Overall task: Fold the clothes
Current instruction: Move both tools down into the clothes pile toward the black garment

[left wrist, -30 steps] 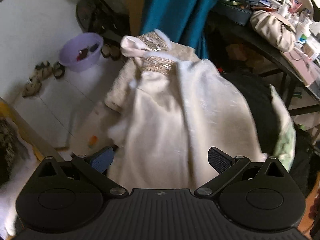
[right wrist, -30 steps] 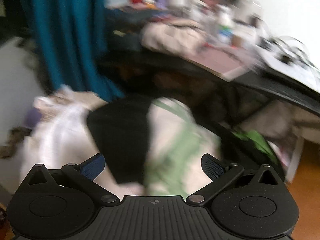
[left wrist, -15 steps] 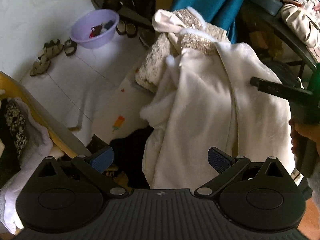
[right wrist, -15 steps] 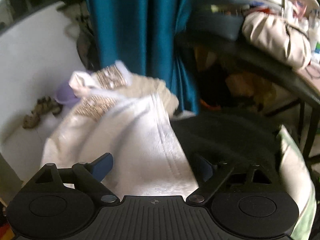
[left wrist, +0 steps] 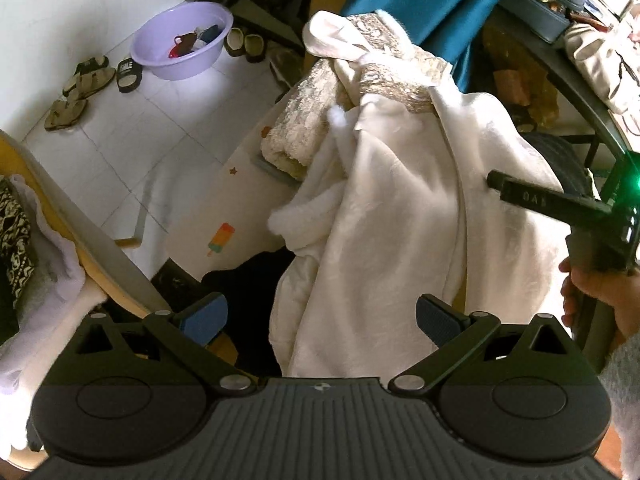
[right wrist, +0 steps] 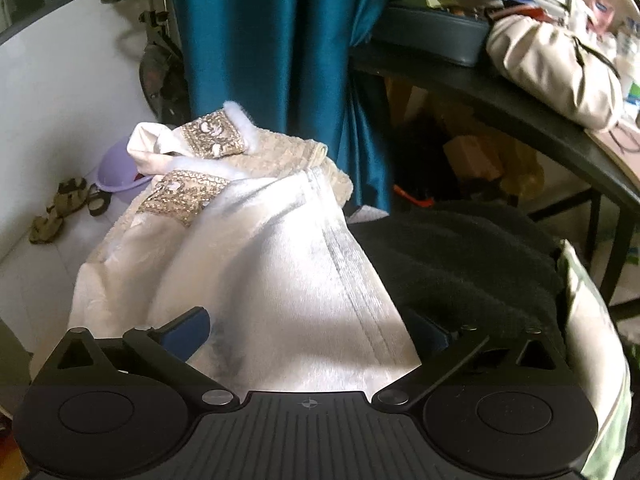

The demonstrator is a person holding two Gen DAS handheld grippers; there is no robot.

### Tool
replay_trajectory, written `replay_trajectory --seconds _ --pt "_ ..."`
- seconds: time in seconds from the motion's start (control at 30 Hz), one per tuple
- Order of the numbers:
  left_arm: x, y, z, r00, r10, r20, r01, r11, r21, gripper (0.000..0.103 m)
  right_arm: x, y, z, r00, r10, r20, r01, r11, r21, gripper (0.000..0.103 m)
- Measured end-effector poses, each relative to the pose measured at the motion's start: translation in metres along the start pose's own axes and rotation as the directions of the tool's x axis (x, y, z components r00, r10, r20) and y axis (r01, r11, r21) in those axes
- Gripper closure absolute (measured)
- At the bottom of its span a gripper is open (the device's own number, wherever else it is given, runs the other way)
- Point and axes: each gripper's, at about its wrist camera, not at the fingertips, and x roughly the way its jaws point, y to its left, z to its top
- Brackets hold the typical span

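The left claw [left wrist: 318, 316] is spread wide, and nothing is pinched in it. Its two blue pads [left wrist: 434, 317] hang just over the near end of a white fluffy coat [left wrist: 384, 216]. The right claw [right wrist: 308, 332] is opening to its widest, and the white cloth lies between its pads, but the pads do not squeeze it. In the left view a hand [left wrist: 596, 300] holds the black handle of that right claw at the right edge.

The coat lies in a long heap, from near to far. To its left a small white bench [left wrist: 224, 216] shows a little ice-lolly picture (bright stripes on a stick). A black cloth [left wrist: 248, 280] pokes out under the near left side of the coat. To the right of the coat sits a dark fuzzy garment [right wrist: 472, 256], and a pale green and cream cloth [right wrist: 600, 340] lies past that, at the right edge.

Farther on, the coat ends in gold sparkly cuffs [right wrist: 212, 136] with white fur trim. A rough cream towel [left wrist: 304, 132] lies folded under that far part.

On the white tiled floor, far left, stand a purple tub [left wrist: 182, 40] and some sandals [left wrist: 80, 84]. Behind everything hangs a teal curtain [right wrist: 264, 40]. Far right, a dark bench [right wrist: 520, 108] carries a beige bag [right wrist: 556, 72].
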Motion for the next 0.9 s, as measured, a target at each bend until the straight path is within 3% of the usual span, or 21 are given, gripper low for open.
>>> replay_trajectory --seconds 0.03,0.07,0.1,0.17,0.27,0.33,0.4,0.43,0.53,0.57,0.73,0.83,0.9 --pt "0.0 -0.004 0.001 1.0 -0.004 -0.003 0.004 1.0 0.01 0.001 -0.002 -0.001 -0.003 1.0 0.003 0.0 -0.003 1.0 -0.017 0.01" --pt "0.001 -0.007 0.002 1.0 -0.008 -0.005 0.008 1.0 0.021 0.001 -0.007 -0.002 -0.006 1.0 -0.005 0.013 0.006 0.999 -0.042 0.026" --pt "0.001 -0.011 0.003 1.0 -0.012 -0.008 0.012 0.999 0.032 0.001 -0.013 -0.004 -0.01 0.999 -0.002 0.032 0.004 0.999 -0.054 0.03" --pt "0.001 -0.021 0.004 1.0 -0.02 -0.003 0.02 0.997 0.069 0.001 -0.026 -0.011 -0.017 0.998 0.026 0.063 -0.023 0.998 -0.058 0.052" --pt "0.0 -0.037 0.006 0.999 -0.033 0.018 0.031 0.992 0.123 0.001 -0.046 -0.018 -0.029 0.995 0.039 0.092 -0.033 0.997 -0.064 0.07" --pt "0.0 -0.048 0.009 0.999 -0.046 0.015 0.043 0.987 0.155 0.001 -0.055 -0.029 -0.038 0.996 0.05 0.078 -0.052 0.999 0.016 0.076" --pt "0.002 -0.061 0.01 0.998 -0.058 0.009 0.056 0.981 0.185 0.001 -0.063 -0.043 -0.047 0.997 0.053 0.06 -0.059 0.992 0.111 0.073" --pt "0.003 -0.068 0.01 0.998 -0.064 0.003 0.062 0.977 0.205 0.001 -0.066 -0.051 -0.054 0.998 0.043 0.053 -0.051 0.984 0.168 0.066" --pt "0.006 -0.09 0.007 0.997 -0.077 -0.013 0.078 0.96 0.268 0.001 -0.088 -0.076 -0.08 0.995 -0.06 0.084 0.031 0.952 0.306 0.027" --pt "0.007 -0.097 0.006 0.997 -0.079 -0.017 0.081 0.953 0.291 0.001 -0.096 -0.084 -0.09 0.99 -0.106 0.093 0.069 0.939 0.337 0.023" --pt "0.017 -0.128 -0.001 0.996 -0.079 -0.037 0.087 0.921 0.38 0.001 -0.115 -0.128 -0.136 0.969 -0.247 0.022 0.211 0.866 0.453 0.02" --pt "0.025 -0.142 -0.006 0.997 -0.067 -0.043 0.079 0.9 0.429 0.001 -0.115 -0.153 -0.162 0.958 -0.283 -0.045 0.262 0.804 0.534 0.02" --pt "0.032 -0.151 -0.009 0.998 -0.047 -0.045 0.062 0.883 0.466 0.001 -0.115 -0.162 -0.176 0.96 -0.277 -0.046 0.252 0.774 0.581 0.019"
